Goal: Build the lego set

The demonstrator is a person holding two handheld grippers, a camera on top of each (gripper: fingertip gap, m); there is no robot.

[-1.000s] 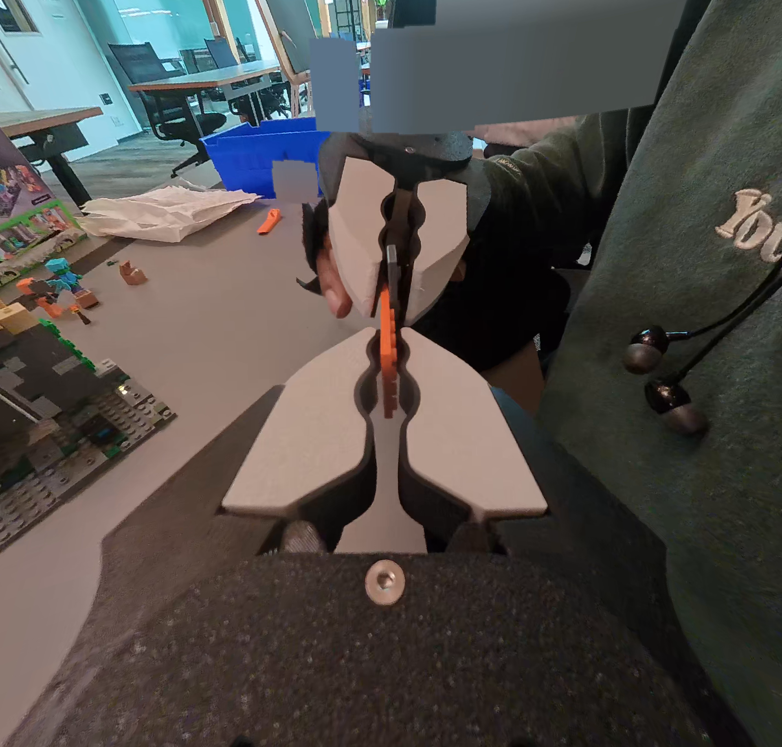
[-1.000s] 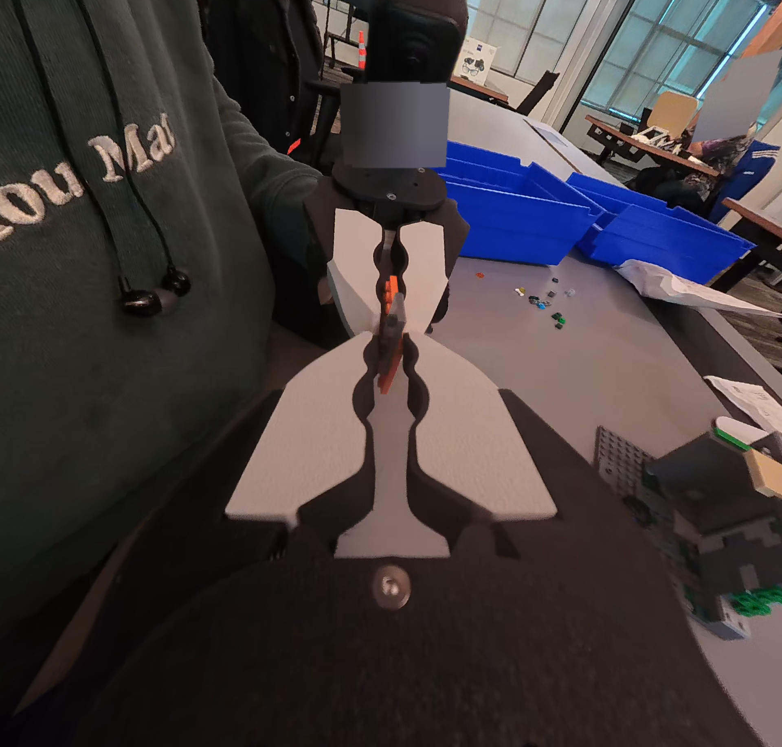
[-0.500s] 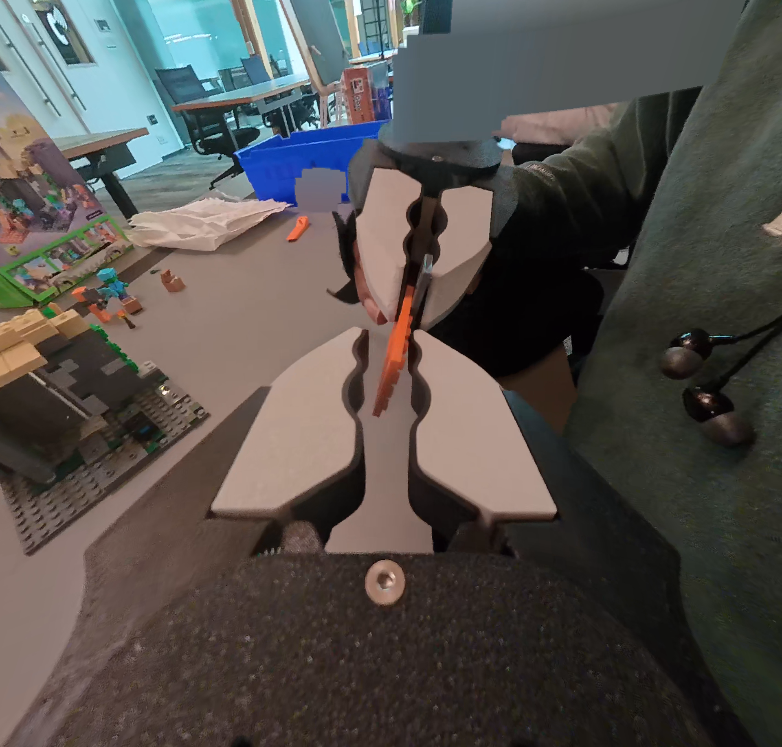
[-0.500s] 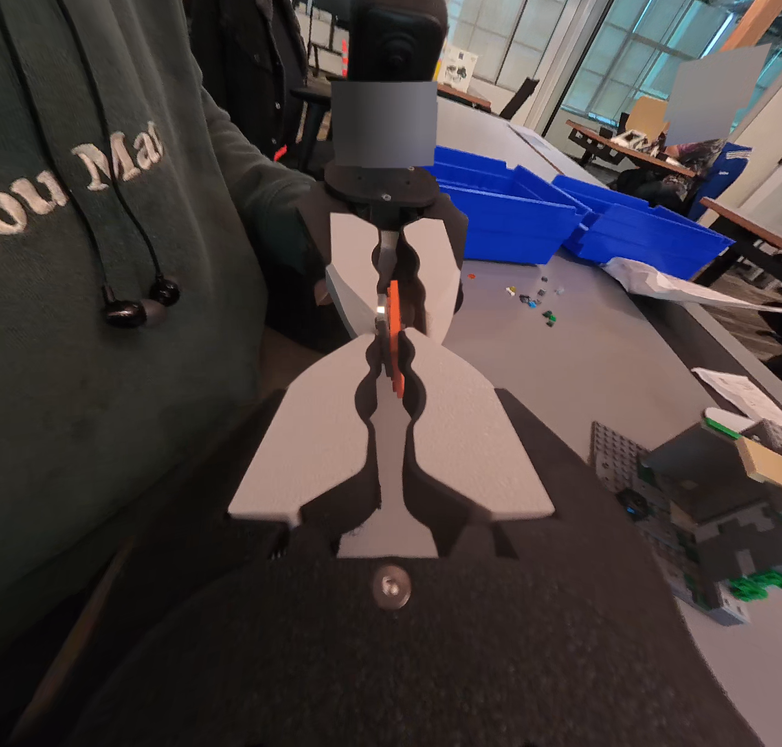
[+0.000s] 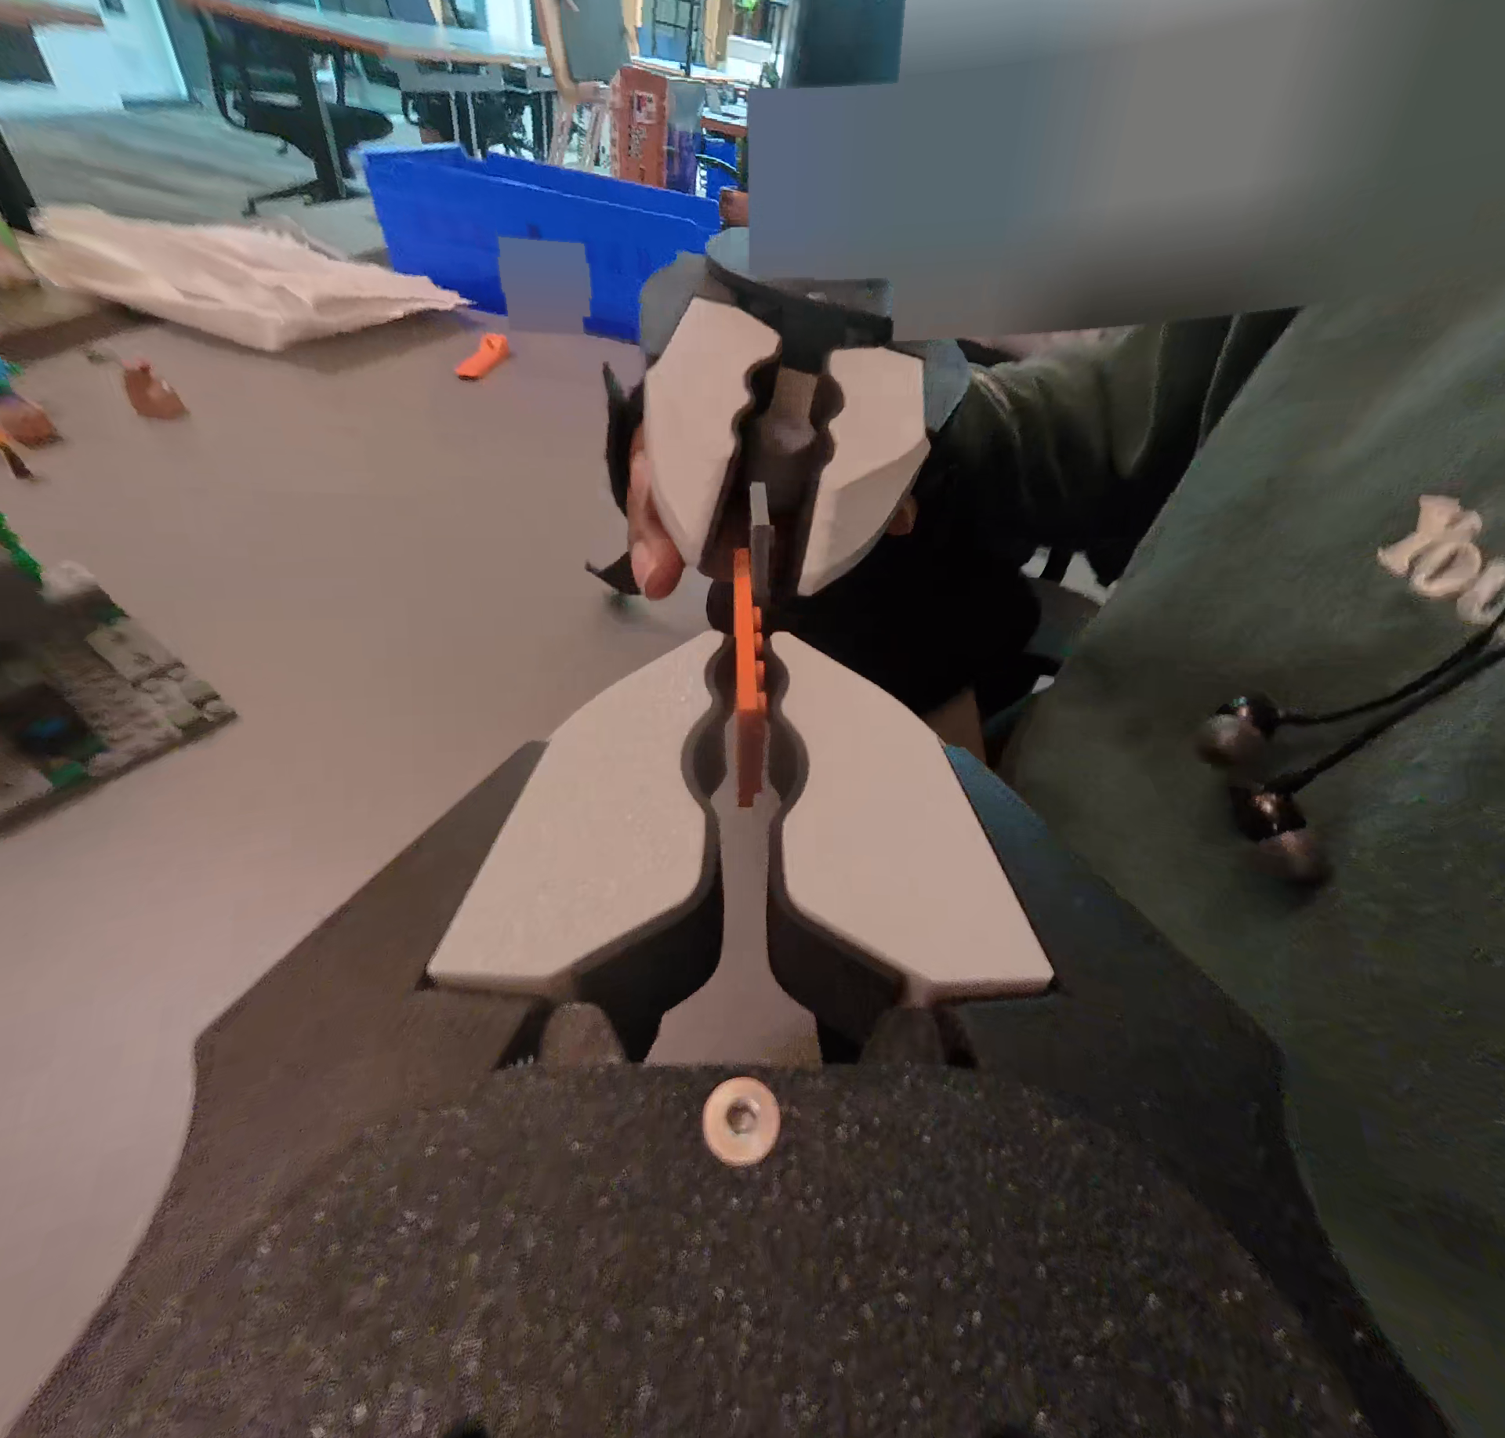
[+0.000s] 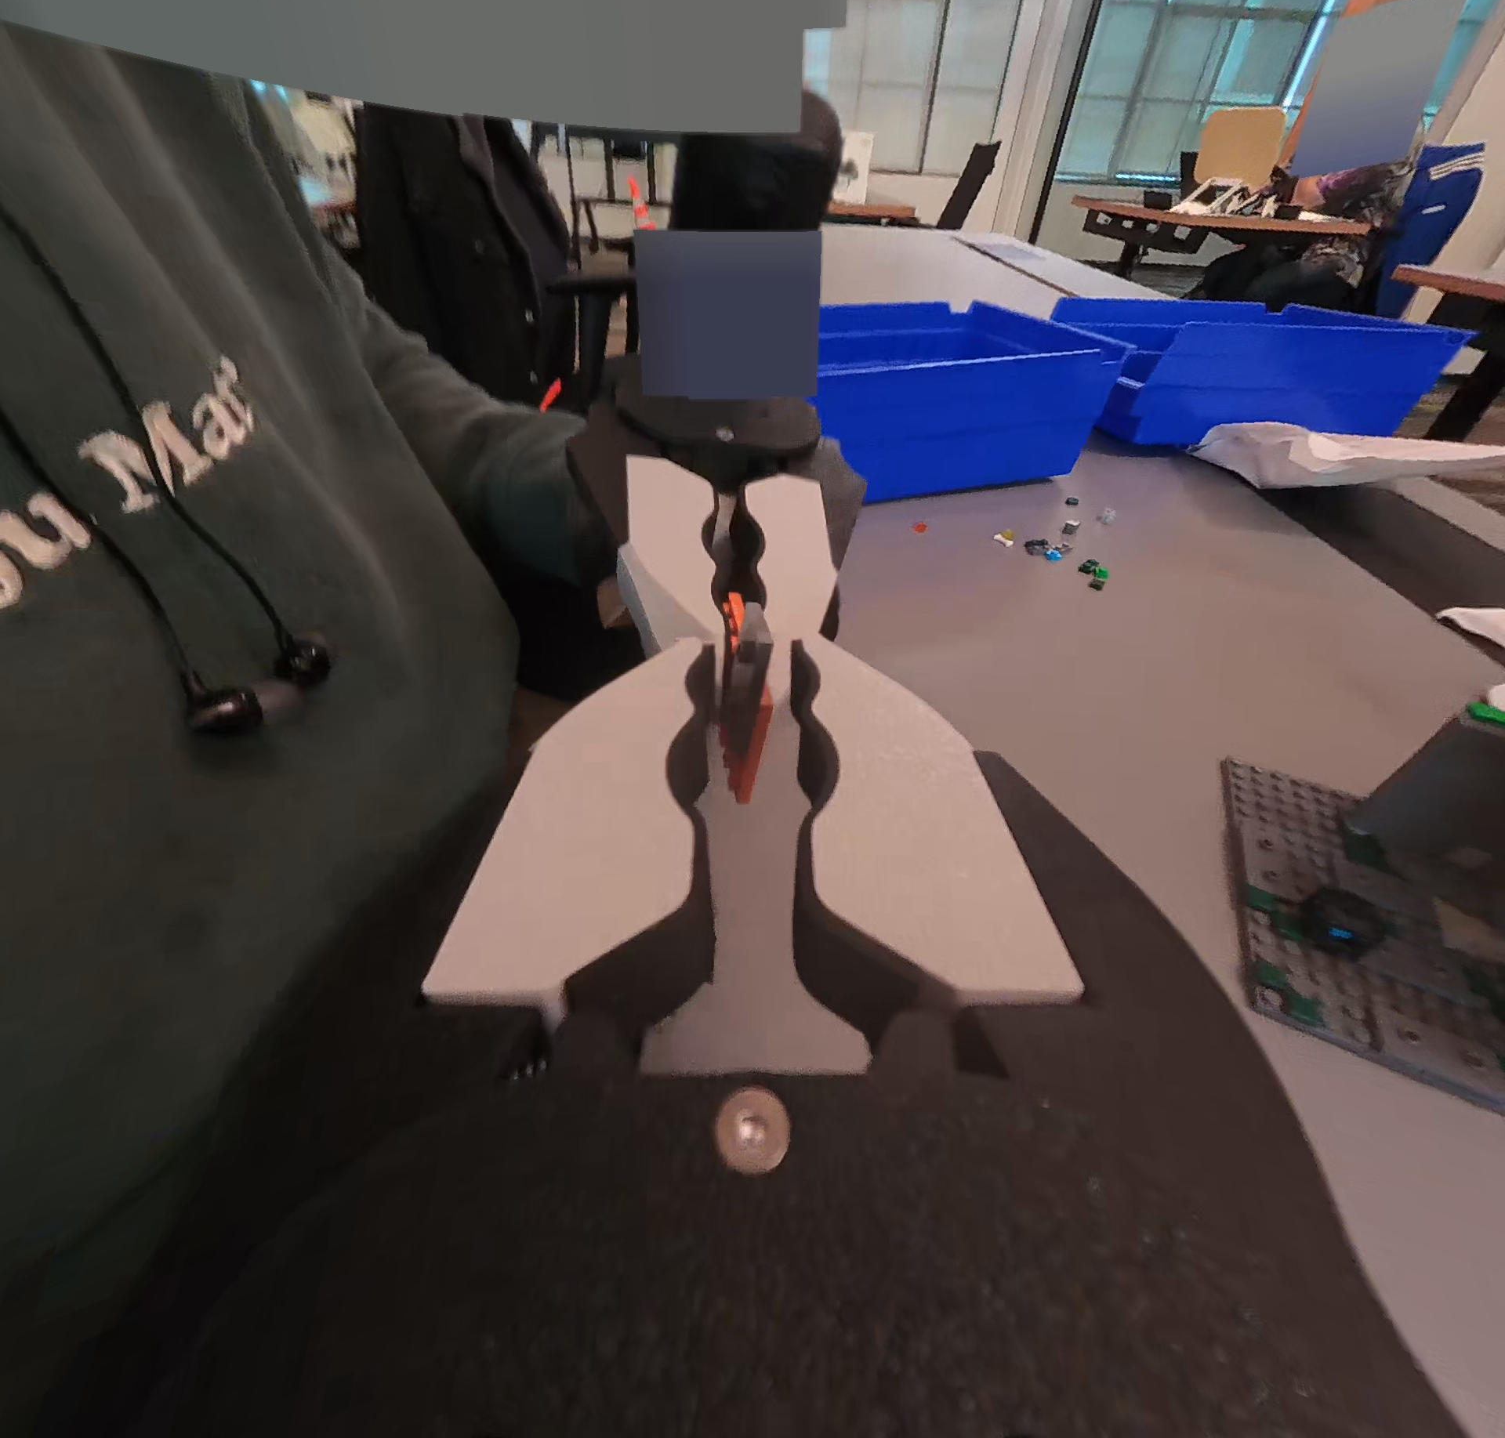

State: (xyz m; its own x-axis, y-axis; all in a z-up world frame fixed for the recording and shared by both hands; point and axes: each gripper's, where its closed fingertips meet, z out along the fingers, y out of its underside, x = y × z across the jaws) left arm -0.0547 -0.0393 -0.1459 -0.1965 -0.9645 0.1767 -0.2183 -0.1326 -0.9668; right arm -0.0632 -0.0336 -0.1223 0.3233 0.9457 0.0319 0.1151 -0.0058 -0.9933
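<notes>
My left gripper point(image 5: 745, 642) is shut on a thin orange plate point(image 5: 751, 715) and holds it edge-up in the air. My right gripper point(image 6: 751, 654) faces it tip to tip. Its jaws stand a little apart around the plate's far end point(image 6: 753, 747). A small dark grey piece point(image 6: 756, 633) sits against the orange plate there, and it also shows in the left wrist view point(image 5: 762, 552). The right gripper point(image 5: 757, 585) shows opposite in the left wrist view, and the left gripper point(image 6: 745, 625) shows opposite in the right wrist view.
The partly built model stands on a grey baseplate point(image 6: 1303, 951), which also shows in the left wrist view point(image 5: 122, 690). Blue bins point(image 6: 961, 414), white paper point(image 5: 228, 275), an orange tool point(image 5: 482, 357) and several small loose pieces point(image 6: 1059, 544) lie on the table. The person's green hoodie point(image 6: 204, 666) is close by. My two grippers' fingertips are within a few centimetres of each other. Left tips and right tips are each some 20 cm from the grey baseplate point(image 6: 1303, 951). It is also in sight in the left wrist view point(image 5: 119, 721).
My left gripper opened half a second ago and has shut on the orange plate again. My right gripper, shut before, now has its jaws slightly apart. The plate stands straight again.
</notes>
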